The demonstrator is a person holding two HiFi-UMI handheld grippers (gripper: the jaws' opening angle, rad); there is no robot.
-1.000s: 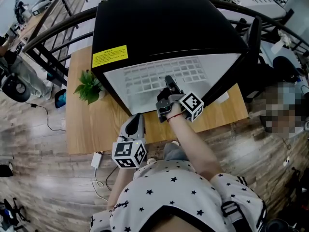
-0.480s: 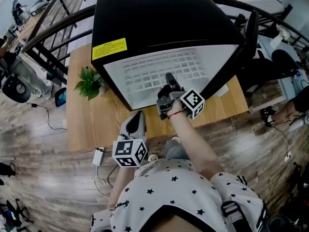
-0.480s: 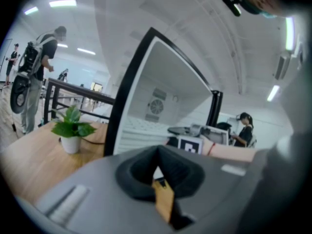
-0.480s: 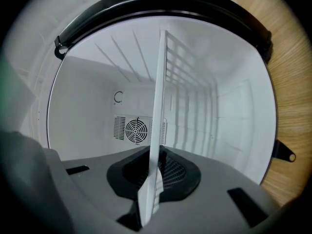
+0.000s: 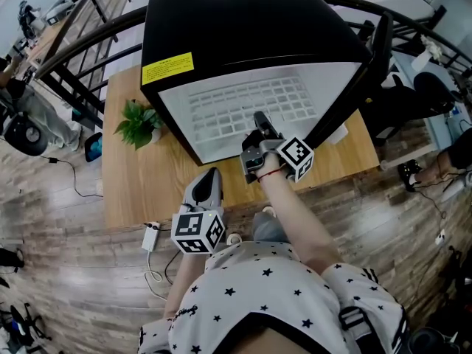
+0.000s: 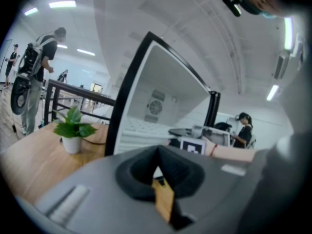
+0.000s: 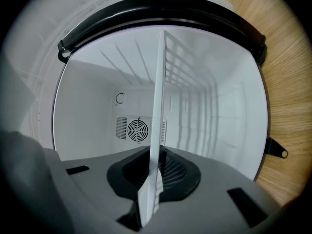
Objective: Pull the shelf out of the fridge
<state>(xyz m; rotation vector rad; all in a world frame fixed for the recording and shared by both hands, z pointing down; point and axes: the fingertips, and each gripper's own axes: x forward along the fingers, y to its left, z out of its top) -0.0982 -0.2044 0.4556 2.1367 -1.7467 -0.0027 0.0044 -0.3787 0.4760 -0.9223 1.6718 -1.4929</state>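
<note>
A black fridge (image 5: 251, 28) stands on a wooden table (image 5: 147, 190), its white inside facing me. A white wire shelf (image 5: 243, 105) lies inside it. My right gripper (image 5: 259, 126) reaches into the opening and is shut on the shelf's front edge. In the right gripper view the shelf (image 7: 159, 96) shows edge-on as a thin white plate running between the jaws (image 7: 151, 182) toward the back wall and its fan grille. My left gripper (image 5: 210, 179) hovers over the table's near edge, outside the fridge, shut (image 6: 158, 172) with nothing in it.
A small potted plant (image 5: 136, 126) stands on the table left of the fridge. The fridge's black door (image 5: 372, 65) hangs open at the right. A white power adapter (image 5: 150, 236) with its cable hangs off the table's near edge. Black railings run behind, and a person (image 6: 41, 57) stands far left.
The head view has shifted slightly. Both grippers keep their places, the right one still clamped on the shelf's edge.
</note>
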